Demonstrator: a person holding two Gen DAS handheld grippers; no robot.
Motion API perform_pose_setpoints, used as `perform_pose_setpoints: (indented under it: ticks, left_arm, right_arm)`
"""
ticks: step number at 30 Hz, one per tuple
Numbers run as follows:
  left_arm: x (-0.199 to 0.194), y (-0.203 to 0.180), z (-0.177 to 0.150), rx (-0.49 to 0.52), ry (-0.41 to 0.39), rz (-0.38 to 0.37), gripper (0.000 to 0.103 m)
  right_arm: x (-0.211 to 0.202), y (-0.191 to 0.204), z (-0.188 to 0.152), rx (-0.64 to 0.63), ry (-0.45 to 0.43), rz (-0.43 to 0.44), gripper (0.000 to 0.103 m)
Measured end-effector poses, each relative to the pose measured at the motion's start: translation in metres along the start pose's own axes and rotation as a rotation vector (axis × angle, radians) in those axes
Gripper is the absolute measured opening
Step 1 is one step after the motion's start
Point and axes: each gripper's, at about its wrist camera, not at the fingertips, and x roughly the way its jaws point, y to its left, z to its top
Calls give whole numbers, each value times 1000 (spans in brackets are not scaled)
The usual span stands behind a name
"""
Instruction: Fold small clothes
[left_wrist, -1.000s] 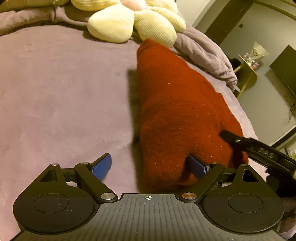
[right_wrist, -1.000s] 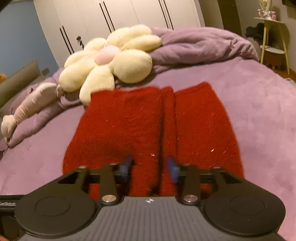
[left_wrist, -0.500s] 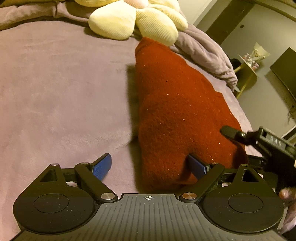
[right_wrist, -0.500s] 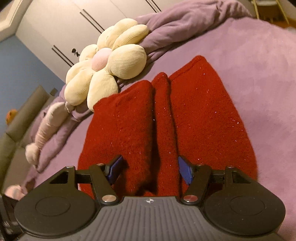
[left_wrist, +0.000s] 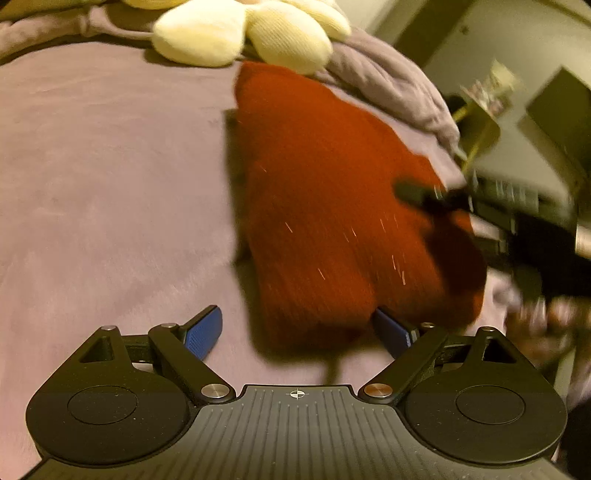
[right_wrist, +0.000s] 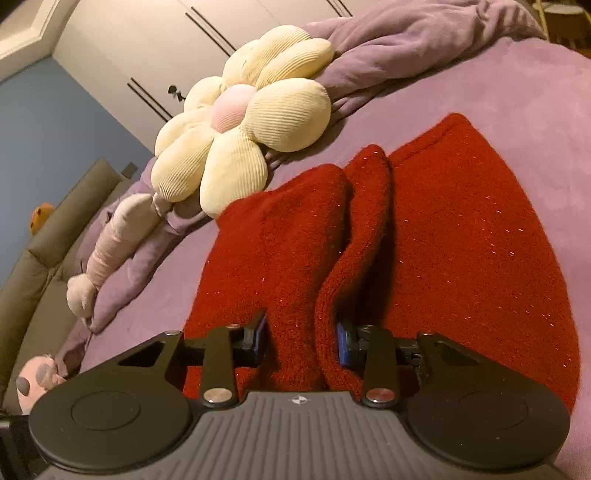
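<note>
A red knitted garment (left_wrist: 332, 206) lies folded lengthwise on the purple bed, its layers showing as ridges (right_wrist: 480, 258). My left gripper (left_wrist: 297, 332) stands wide open at the garment's near end; the right pad (left_wrist: 391, 330) touches the fabric edge and the left pad (left_wrist: 205, 332) rests apart over the bedcover. My right gripper (right_wrist: 301, 336) is closing on the raised middle fold, with both pads pressed into the red fabric. In the left wrist view, blurred, that same right gripper (left_wrist: 480, 199) reaches over the garment's right side, a hand behind it.
A cream flower-shaped cushion (right_wrist: 243, 122) lies at the head of the bed beside a bunched purple blanket (right_wrist: 406, 44). A long pale plush toy (right_wrist: 118, 236) lies on the left. Bare bedcover (left_wrist: 110, 184) stretches left of the garment. A small side table (left_wrist: 476, 125) stands past the bed's right edge.
The right gripper's jaws narrowed onto the garment's middle fold and the gripper rolled and dropped closer. In the left wrist view the right gripper moved in over the garment. The left gripper stayed put.
</note>
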Motion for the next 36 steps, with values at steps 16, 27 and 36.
perform_pose_setpoints:
  ticks: [16,27,36]
  left_arm:
    - [2,-4,5,-72,-67,44,91]
    - [15,-12,4,-67,-14,32,91]
    - [5,-13,1,-50,-14,45,90]
  right_arm:
    - [-70,81,21,-444,-260,-154,20]
    - [-60,-19,6,-307,-213,-374,21]
    - [-59,-28,-9,-306,-226,-400,21]
